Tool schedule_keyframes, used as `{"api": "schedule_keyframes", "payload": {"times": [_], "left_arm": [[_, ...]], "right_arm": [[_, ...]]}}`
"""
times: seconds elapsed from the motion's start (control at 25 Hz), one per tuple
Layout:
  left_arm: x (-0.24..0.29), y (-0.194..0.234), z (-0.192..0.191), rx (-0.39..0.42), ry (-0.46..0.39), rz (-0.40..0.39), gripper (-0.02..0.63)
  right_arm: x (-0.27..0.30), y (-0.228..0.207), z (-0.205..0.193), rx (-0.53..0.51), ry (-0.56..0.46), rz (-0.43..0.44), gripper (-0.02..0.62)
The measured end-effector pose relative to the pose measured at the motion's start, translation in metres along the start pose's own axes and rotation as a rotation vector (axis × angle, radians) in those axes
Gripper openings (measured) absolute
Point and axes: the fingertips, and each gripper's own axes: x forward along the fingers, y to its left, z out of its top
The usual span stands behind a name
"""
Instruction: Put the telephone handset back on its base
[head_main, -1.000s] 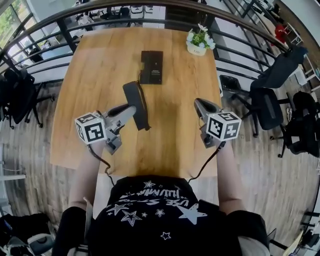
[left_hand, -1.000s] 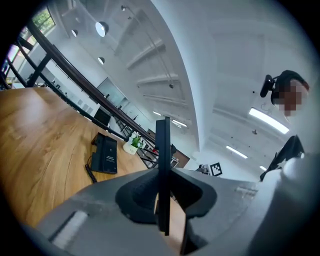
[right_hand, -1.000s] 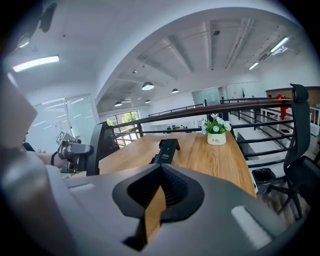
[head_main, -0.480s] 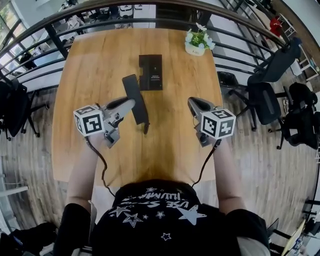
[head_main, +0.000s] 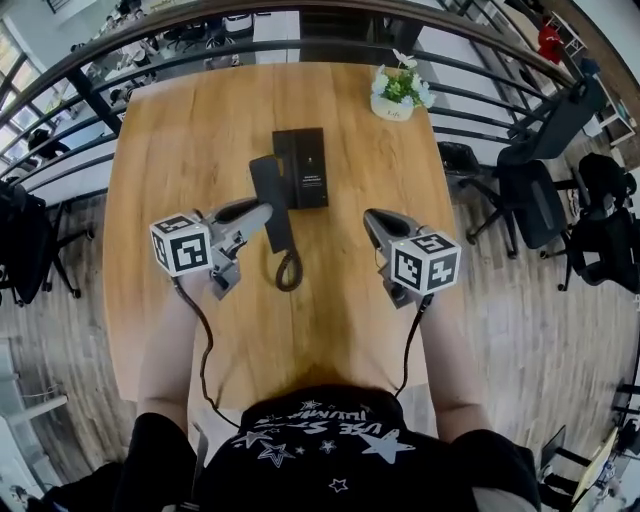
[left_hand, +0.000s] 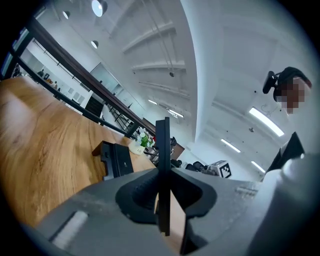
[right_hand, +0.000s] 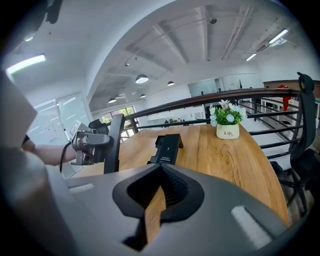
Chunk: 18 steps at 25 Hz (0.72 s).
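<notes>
The black telephone base (head_main: 305, 168) lies flat on the wooden table (head_main: 180, 140), and everything here is placed from it. The left gripper (head_main: 262, 212) comes in from the base's left and nearer side, its jaws clamped on the lower part of the black handset (head_main: 268, 190). In the left gripper view the handset (left_hand: 162, 145) stands edge-on between the pads, gripped from both sides. From the head view the handset runs lengthwise along the base's left edge, its far end just beside that edge; whether the two touch cannot be told. The coiled cord (head_main: 288, 268) hangs from the handset's near end and loops on the table on the person's side of the base. The right gripper (head_main: 372, 218) is to the base's right and nearer the person, apart from it. Its jaws are drawn together at the tips with nothing between them, and only a thin wedge of table shows through. A small white pot of flowers (head_main: 397, 88) stands beyond the base to its right, near the table's far corner.
</notes>
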Motion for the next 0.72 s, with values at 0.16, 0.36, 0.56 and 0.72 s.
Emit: {"api": "schedule_keyframes", "payload": {"times": [0.16,0.36,0.56,0.72], "left_arm": [[0.021,0.025,0.001,0.019,0.05,0.001,0.075],[0.045,0.058,0.0,0.016,0.083,0.008,0.075],[0.06,0.081,-0.001,-0.012,0.08,0.018,0.075],[0.068,0.102,-0.001,-0.045,0.07,0.038,0.075]], "right_arm": [[0.017,-0.008,-0.006,0.017,0.021,0.006,0.0],[0.037,-0.025,-0.013,0.041,0.031,-0.002,0.0],[0.053,-0.032,-0.021,0.045,0.05,-0.015,0.0],[0.066,-0.035,-0.025,0.048,0.062,0.001,0.0]]}}
